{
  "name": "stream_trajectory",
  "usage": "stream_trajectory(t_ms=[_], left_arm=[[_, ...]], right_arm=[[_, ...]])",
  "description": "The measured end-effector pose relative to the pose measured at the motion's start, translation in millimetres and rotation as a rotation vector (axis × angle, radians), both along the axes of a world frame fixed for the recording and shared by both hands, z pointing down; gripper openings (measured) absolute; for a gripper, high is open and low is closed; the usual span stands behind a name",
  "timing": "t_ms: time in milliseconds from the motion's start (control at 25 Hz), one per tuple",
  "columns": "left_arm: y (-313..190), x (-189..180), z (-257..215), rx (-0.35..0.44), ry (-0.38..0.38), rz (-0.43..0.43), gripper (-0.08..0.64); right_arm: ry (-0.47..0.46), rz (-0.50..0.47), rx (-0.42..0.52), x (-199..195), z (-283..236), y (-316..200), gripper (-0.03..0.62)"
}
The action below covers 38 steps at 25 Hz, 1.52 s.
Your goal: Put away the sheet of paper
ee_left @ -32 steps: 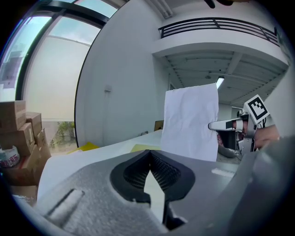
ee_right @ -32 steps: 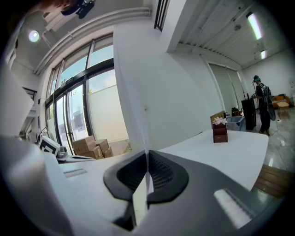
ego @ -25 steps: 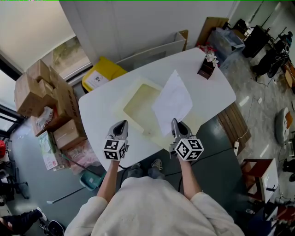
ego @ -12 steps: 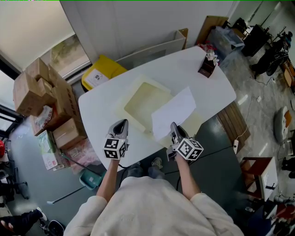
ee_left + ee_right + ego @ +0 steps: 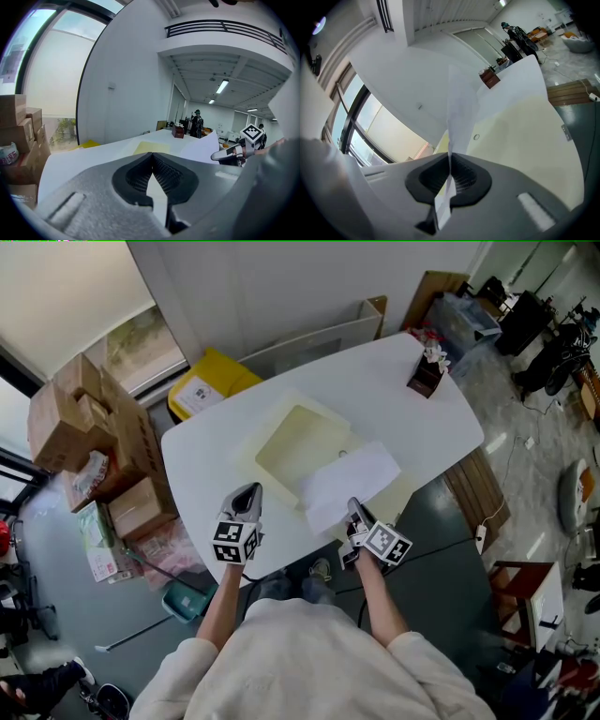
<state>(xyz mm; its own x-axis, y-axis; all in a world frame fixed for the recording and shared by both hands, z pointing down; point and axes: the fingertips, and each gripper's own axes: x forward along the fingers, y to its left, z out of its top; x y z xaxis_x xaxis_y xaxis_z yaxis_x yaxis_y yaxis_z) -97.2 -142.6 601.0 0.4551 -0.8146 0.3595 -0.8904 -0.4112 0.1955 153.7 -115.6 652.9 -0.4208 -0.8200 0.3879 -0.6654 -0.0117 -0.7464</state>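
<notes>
The white sheet of paper (image 5: 345,482) hangs low over the near right part of a pale yellow document folder (image 5: 298,448) that lies open on the white table (image 5: 384,390). My right gripper (image 5: 353,511) is shut on the sheet's near edge. In the right gripper view the paper (image 5: 461,101) stands edge-on, pinched between the jaws of that gripper (image 5: 450,165), with the folder's yellow surface (image 5: 520,136) and its snap button behind. My left gripper (image 5: 247,495) hovers at the table's near edge, left of the folder. Its jaws (image 5: 151,159) are shut on nothing.
A small brown box (image 5: 426,373) with crumpled bits stands at the table's far right corner. Cardboard boxes (image 5: 89,442) are stacked on the floor to the left. A yellow bin (image 5: 208,385) sits behind the table, near a white panel (image 5: 309,338) leaning on the wall.
The sheet has swung down from standing upright to lying low and wide over the folder's near right side. My right gripper tilted and moved slightly nearer. The left gripper stayed put.
</notes>
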Motion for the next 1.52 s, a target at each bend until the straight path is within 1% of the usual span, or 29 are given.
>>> stream_trajectory(t_ms=[240,440,680,960,1200,1280,1520], left_arm=[[-1.7,-2.4,1.6,-0.005,0.0,-0.007,0.0],[-3.1,-5.2,3.2,-0.01,-0.001,-0.014,0.0],[-6.0,-6.3,6.1,-0.015,-0.002,-0.024,0.0],[-7.6,-10.6,7.8,-0.02,-0.004,-0.041,0.0],[-10.0,-13.3,10.1,-0.022,-0.003,-0.055,0.0],[-10.4,-13.4,10.5,-0.023,-0.004,-0.06,0.0],[-10.2,-15.2,9.9,-0.025,-0.006,-0.072,0.0]], right_arm=[[-0.008,-0.03,-0.075,0.2,25.0,-0.8,0.002],[0.017,-0.084,-0.126,-4.0,42.7,-4.8,0.002],[0.04,-0.138,-0.166,-6.0,55.4,-14.6,0.002],[0.077,-0.199,-0.184,-9.8,60.0,-24.7,0.002],[0.128,-0.267,-0.144,-19.7,52.9,-31.0,0.002],[0.142,-0.288,-0.144,-21.9,53.8,-33.5,0.002],[0.122,-0.283,-0.192,-14.8,67.8,-42.4,0.002]])
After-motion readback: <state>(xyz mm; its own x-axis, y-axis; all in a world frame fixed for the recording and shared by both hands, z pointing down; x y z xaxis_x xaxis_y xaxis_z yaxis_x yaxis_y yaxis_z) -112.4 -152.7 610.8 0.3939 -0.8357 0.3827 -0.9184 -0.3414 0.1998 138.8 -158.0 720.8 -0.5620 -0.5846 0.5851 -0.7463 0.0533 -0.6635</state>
